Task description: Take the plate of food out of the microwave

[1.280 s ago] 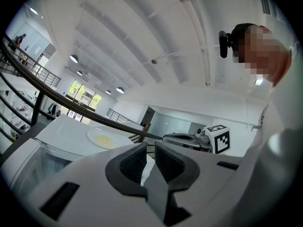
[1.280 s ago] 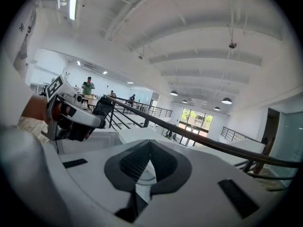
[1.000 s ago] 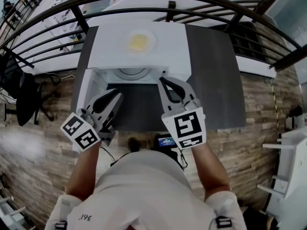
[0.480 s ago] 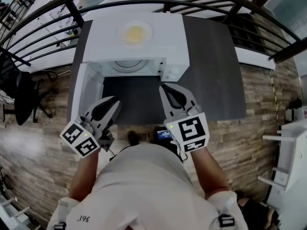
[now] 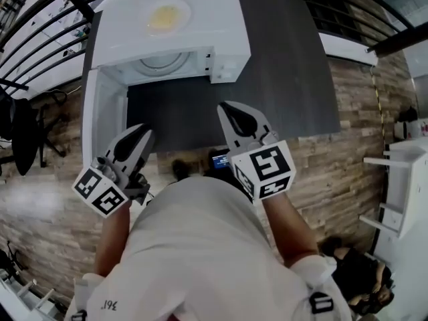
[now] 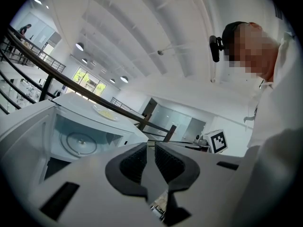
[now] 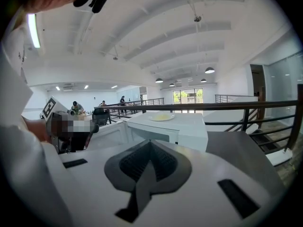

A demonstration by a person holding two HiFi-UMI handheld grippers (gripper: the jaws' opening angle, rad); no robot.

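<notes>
Left gripper (image 6: 150, 148) jaws stand a narrow slit apart with nothing between the pads, while right gripper (image 7: 150, 144) jaws are pressed together, empty; both are held close to the person's body at the near edge of the dark table (image 5: 287, 72). Beyond them the white microwave (image 5: 207, 29) stands with its door (image 5: 100, 116) swung out to the left and the turntable (image 5: 159, 63) showing. The plate of food (image 5: 166, 16), round and lying flat, sits on the microwave's top, ahead of both jaws and well apart from them.
</notes>
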